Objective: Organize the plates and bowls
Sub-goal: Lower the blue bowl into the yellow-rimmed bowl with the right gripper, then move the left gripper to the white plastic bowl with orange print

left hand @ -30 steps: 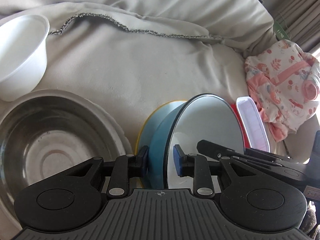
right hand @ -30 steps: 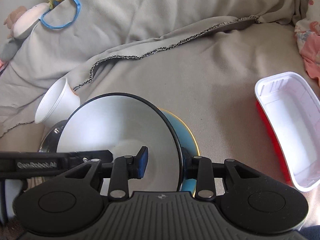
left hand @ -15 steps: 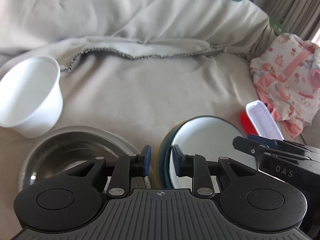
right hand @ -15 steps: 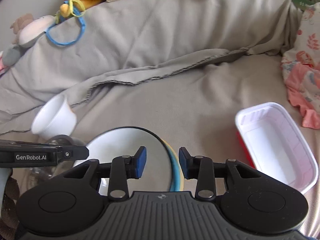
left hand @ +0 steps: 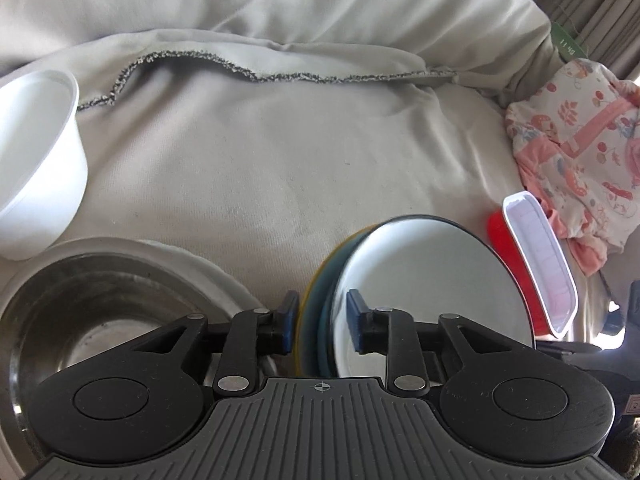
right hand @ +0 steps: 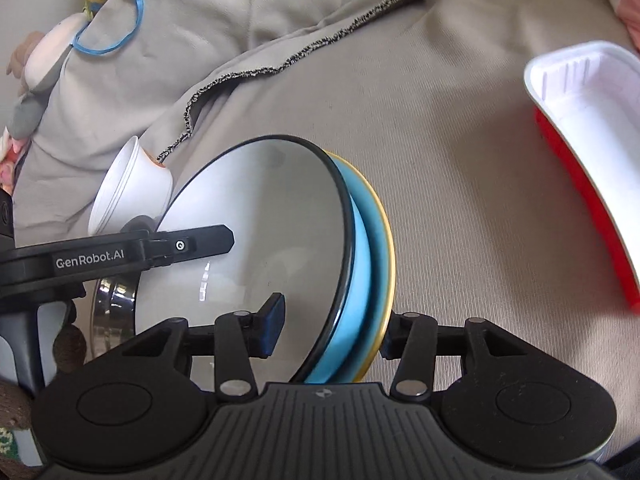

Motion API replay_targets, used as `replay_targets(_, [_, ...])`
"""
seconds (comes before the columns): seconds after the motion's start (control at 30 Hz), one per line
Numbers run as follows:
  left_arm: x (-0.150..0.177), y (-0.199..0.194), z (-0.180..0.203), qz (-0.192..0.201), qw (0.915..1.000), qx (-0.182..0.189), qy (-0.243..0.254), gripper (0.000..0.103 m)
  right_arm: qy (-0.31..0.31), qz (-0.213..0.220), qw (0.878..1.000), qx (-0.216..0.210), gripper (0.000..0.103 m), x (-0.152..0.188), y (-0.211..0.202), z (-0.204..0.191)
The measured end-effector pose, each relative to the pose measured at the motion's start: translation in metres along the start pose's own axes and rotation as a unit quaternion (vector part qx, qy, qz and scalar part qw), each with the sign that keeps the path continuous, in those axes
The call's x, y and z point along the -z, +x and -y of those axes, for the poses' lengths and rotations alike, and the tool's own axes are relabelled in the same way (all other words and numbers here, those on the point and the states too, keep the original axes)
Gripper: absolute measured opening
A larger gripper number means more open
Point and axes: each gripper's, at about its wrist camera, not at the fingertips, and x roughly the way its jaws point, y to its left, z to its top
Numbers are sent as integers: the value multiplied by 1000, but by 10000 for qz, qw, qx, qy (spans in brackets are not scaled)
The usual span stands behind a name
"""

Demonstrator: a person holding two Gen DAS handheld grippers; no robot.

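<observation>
- The left gripper (left hand: 322, 326) is at 6 o'clock in its own view. Its jaws are opening, and the edges of the stacked dishes stand between the blue pads (left hand: 289, 322); the pads seem a little apart from the edges, not pressing.
- The right gripper (right hand: 332, 328) is at 6 o'clock in the right wrist view. Its jaws are opening too. The same stack is between them, the left pad inside the bowl and free of its wall; the right pad is hidden behind the yellow rim, so I cannot tell if it touches.
- The blue enamel bowl with white inside and black rim (right hand: 256, 240) sits in a round blue plate with a yellow edge (right hand: 378, 240). The stack is tilted and is on the beige fabric cover (left hand: 280, 152).
- A round stainless steel bowl (left hand: 92, 312) lies at 8 o'clock in the left wrist view, just beside the stack.
- A red rectangular plastic tray with white inside (right hand: 588, 152) lies at 3 o'clock in the right wrist view, apart from the stack.
- A white round plastic bowl (left hand: 36, 156) stands at 9 o'clock in the left wrist view, behind the steel bowl.
- A pink flowered cloth (left hand: 580, 140) lies at 2 o'clock, beyond the tray.
- A soft toy with a blue ring (right hand: 108, 24) lies far at 11 o'clock in the right wrist view.
</observation>
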Motion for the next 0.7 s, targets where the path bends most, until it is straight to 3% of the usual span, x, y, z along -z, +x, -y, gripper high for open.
replay_targets(0.13, [-2,3,10,70,9996,-191,177,34,-85,154,9998,19,47,-11,0,1])
replay_targets(0.37, [-1,1,8,76,9996,-188,172,31,-353,225,9989,208,47,-5,-1,-1])
replay_targets(0.53, [-10,-22,-10,11,9993,255,-279,25,-498,459,9960,578,47,-10,-18,-7])
replay_targets(0.63, [-35,-67,-26,454,9961,506,-564,25,-1141,933,9821,1176,50,-23,-50,-32])
replay_targets(0.7, [-53,-102,-39,986,9912,491,-737,25,-1593,1216,9680,1510,64,-40,-65,-56])
